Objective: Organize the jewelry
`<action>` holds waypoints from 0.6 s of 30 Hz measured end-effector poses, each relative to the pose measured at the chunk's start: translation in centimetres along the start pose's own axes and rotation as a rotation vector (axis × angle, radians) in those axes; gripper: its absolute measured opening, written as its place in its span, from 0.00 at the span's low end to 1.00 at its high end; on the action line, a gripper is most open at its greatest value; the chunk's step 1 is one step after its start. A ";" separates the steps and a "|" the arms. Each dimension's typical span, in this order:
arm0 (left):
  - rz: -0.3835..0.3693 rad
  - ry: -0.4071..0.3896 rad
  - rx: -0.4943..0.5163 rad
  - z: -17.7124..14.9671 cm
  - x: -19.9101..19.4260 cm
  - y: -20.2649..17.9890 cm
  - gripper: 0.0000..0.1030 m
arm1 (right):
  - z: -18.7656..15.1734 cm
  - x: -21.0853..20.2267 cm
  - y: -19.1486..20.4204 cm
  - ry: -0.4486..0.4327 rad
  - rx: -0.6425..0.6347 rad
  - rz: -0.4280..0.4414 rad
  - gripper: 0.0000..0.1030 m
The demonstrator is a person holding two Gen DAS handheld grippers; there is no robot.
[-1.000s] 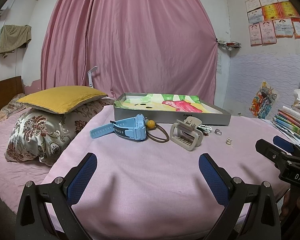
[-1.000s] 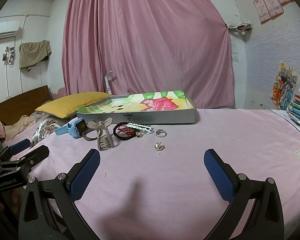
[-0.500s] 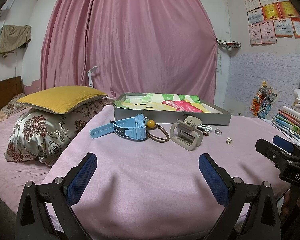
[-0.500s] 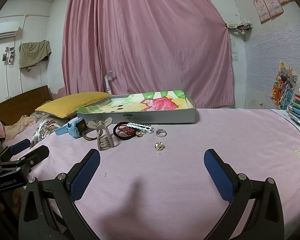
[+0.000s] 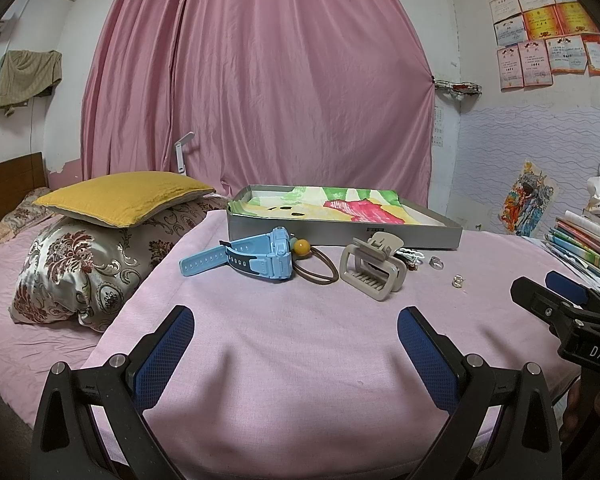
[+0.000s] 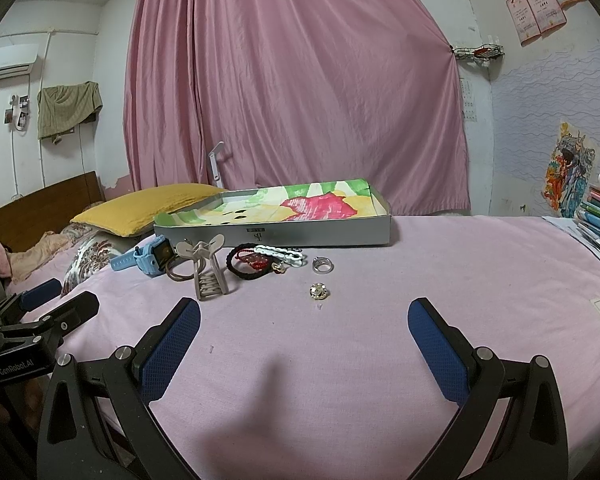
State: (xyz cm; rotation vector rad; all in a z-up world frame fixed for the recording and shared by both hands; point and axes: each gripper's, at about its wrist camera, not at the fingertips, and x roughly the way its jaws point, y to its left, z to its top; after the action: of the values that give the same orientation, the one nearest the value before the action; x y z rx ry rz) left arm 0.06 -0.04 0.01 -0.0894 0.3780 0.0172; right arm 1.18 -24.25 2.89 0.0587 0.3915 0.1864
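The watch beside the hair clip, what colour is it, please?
Light blue watch, clearest in the left wrist view.

Left gripper (image 5: 296, 344): black angular frame, silver screws, blue mesh-textured finger pads (image 5: 164, 354). Right gripper (image 6: 304, 336): identical build. Housings marked "GenRobot.AI" and "DAS" in white. Skin partly visible beneath the housings.

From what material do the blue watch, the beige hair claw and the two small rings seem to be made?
Blue watch: probably matte plastic or rubber, the strap flexes, with punched holes. Hair claw: matte beige plastic, moulded teeth. Silver ring: likely polished metal, it glints. Gold-coloured ring: shiny, perhaps metal with stones, too small to tell.
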 end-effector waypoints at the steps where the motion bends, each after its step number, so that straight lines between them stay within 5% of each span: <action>1: 0.000 0.000 0.000 0.0 0.0 0.0 0.99 | 0.0 0.0 0.0 0.000 0.001 -0.001 0.99; 18: -0.011 0.011 0.000 0.0 0.3 -0.1 0.99 | 0.6 0.4 -0.3 0.011 -0.016 -0.003 0.99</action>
State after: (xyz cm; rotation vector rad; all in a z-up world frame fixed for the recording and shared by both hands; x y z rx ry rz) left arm 0.38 -0.10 -0.08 -0.0918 0.3890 0.0059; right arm 1.82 -24.45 3.22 0.0408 0.4008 0.1868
